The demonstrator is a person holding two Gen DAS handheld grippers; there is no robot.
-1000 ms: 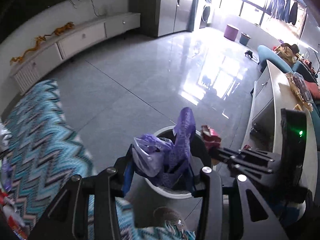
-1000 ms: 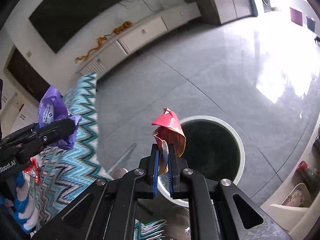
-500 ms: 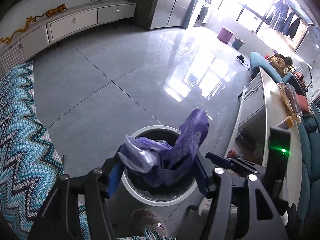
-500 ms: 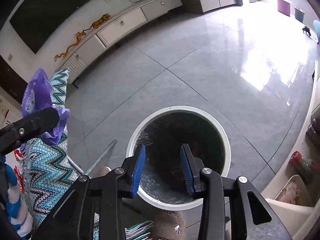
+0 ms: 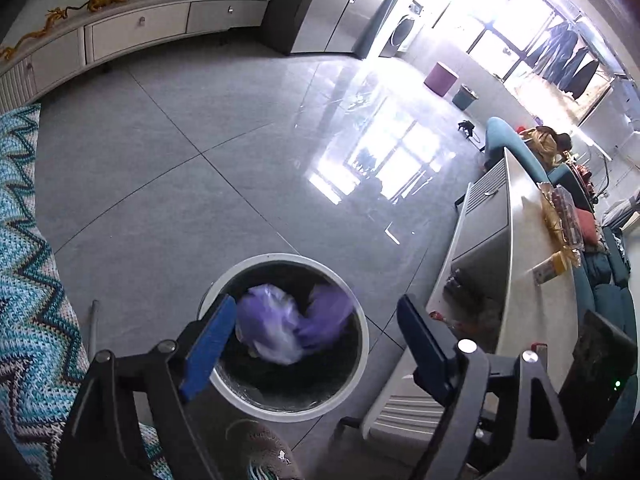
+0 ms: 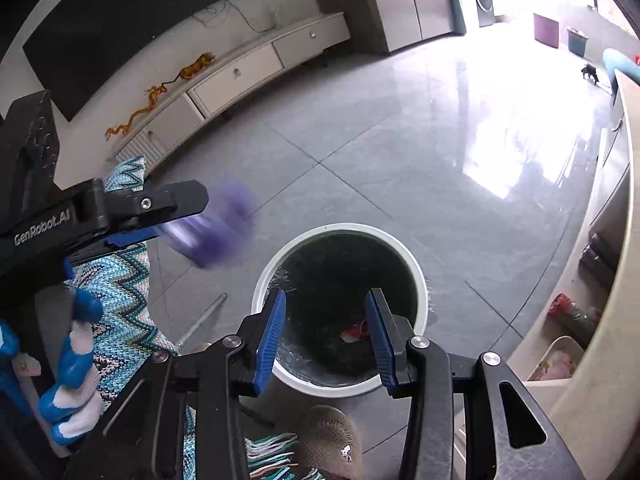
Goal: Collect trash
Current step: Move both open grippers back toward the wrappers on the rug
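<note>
Since half a second ago, your left gripper (image 5: 312, 344) has spread its jaws, and the crumpled purple plastic bag (image 5: 288, 326) now blurs in mid-fall over the round white-rimmed trash bin (image 5: 362, 344). You hold both grippers above that bin so releases land inside. Your right gripper (image 6: 326, 338) hangs released and empty; a red wrapper (image 6: 354, 330) lies on the bin's bottom.

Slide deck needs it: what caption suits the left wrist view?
Open left gripper releases blurred purple wrapper above white trash bin.
</note>
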